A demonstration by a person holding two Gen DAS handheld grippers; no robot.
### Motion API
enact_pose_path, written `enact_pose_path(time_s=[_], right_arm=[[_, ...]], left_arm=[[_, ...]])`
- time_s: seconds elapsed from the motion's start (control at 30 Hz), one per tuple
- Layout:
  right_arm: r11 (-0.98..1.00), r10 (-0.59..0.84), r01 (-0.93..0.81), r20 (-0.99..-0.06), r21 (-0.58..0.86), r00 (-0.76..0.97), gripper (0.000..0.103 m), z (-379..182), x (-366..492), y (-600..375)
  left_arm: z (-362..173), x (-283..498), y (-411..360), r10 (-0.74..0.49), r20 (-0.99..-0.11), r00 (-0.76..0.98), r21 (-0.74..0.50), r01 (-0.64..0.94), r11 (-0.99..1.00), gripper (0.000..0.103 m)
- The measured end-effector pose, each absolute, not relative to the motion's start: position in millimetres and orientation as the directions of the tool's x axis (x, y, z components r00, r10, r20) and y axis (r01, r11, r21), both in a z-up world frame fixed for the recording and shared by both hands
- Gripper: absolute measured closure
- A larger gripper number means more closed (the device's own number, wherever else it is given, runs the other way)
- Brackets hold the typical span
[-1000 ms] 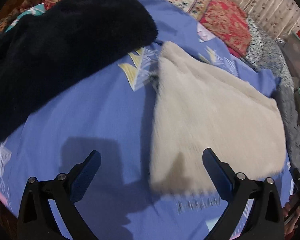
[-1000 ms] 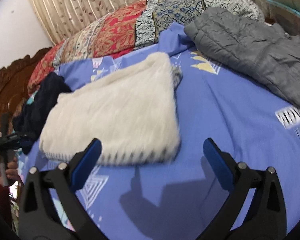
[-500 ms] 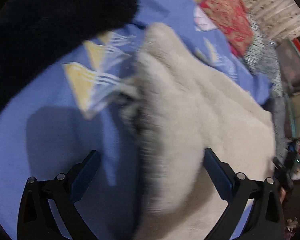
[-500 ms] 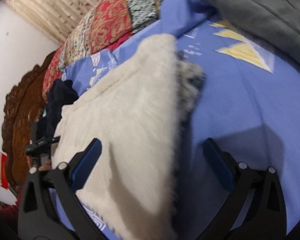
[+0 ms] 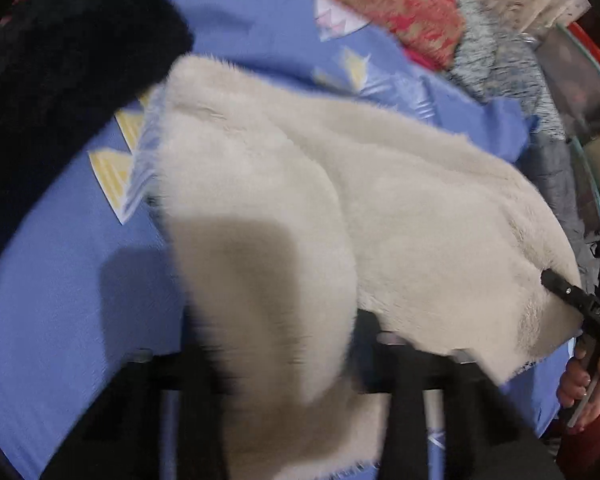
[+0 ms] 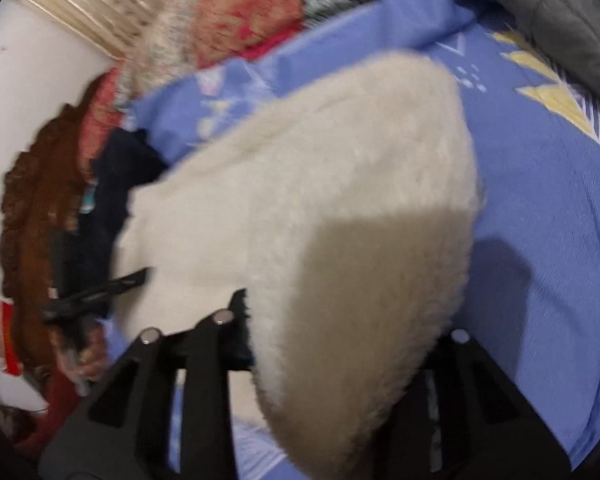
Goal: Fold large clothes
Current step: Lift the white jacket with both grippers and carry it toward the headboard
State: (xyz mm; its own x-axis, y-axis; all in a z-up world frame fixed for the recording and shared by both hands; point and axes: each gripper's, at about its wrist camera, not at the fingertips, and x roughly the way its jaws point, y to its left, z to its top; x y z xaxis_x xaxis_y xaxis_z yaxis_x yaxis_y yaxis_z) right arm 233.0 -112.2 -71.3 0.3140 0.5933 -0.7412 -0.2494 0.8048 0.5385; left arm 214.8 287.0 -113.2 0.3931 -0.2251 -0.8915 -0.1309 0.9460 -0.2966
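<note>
Mostly hidden, the fingertips of the left gripper [image 5: 276, 364] are buried under a lifted fold of the cream fleece garment [image 5: 400, 208], which sits between its closing jaws; whether the pads already press it is hard to tell through the blur. Likewise the right gripper [image 6: 340, 360] is closing around the opposite edge of the garment, its pads covered by pile. From each claw the fleece stretches ahead across the blue bedsheet [image 5: 60, 300], its long axis running between the two grippers. A dark fuzzy garment [image 5: 60, 60] lies up-left of the left claw.
</note>
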Motion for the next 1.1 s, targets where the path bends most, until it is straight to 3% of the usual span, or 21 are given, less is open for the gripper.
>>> enact_pose_path(time_s=[0.13,0.3,0.43,0.57,0.67,0.7,0.73,0.83,0.9,0.97,1.1], right_arm=[[0.777,0.621,-0.394,-0.700,0.491,0.352,0.076,-5,210,-71],[0.721,0.652,-0.594,-0.640,0.356,0.408,0.076,91,183,5],[0.669,0.676,-0.707,-0.585,0.230,0.449,0.076,154,178,82],[0.602,0.729,-0.777,-0.525,0.186,0.439,0.076,191,201,179],[0.612,0.722,-0.772,-0.521,0.173,0.456,0.073,186,238,257],[0.642,0.696,-0.751,-0.526,0.154,0.488,0.045,176,256,284],[0.694,0.647,-0.712,-0.528,0.109,0.550,0.007,165,270,306],[0.863,0.364,-0.497,-0.564,-0.096,0.741,0.007,111,318,362],[0.911,0.343,-0.411,-0.622,0.037,0.704,0.007,78,339,354],[0.889,0.429,-0.421,-0.653,0.181,0.624,0.007,49,338,338],[0.866,0.436,-0.473,-0.711,0.163,0.552,0.007,2,312,324]], left_arm=[[-61,183,283,-0.316,-0.805,0.503,-0.393,-0.052,0.918,0.053],[9,135,316,-0.289,-0.699,0.654,-0.399,-0.020,0.917,0.053],[71,91,390,-0.192,-0.587,0.787,-0.403,-0.078,0.912,0.053],[116,49,487,0.021,-0.504,0.864,-0.373,-0.239,0.896,0.053],[116,35,552,0.199,-0.507,0.839,-0.336,-0.405,0.850,0.052],[111,36,568,0.256,-0.519,0.815,-0.314,-0.460,0.830,0.046],[97,43,590,0.348,-0.551,0.759,-0.261,-0.553,0.791,0.037],[23,88,648,0.492,-0.737,0.463,-0.037,-0.755,0.655,0.028],[-28,103,677,0.462,-0.828,0.318,0.041,-0.787,0.616,0.028],[-40,96,683,0.455,-0.815,0.360,-0.013,-0.795,0.606,0.024],[-15,80,660,0.564,-0.726,0.394,0.014,-0.811,0.586,0.017]])
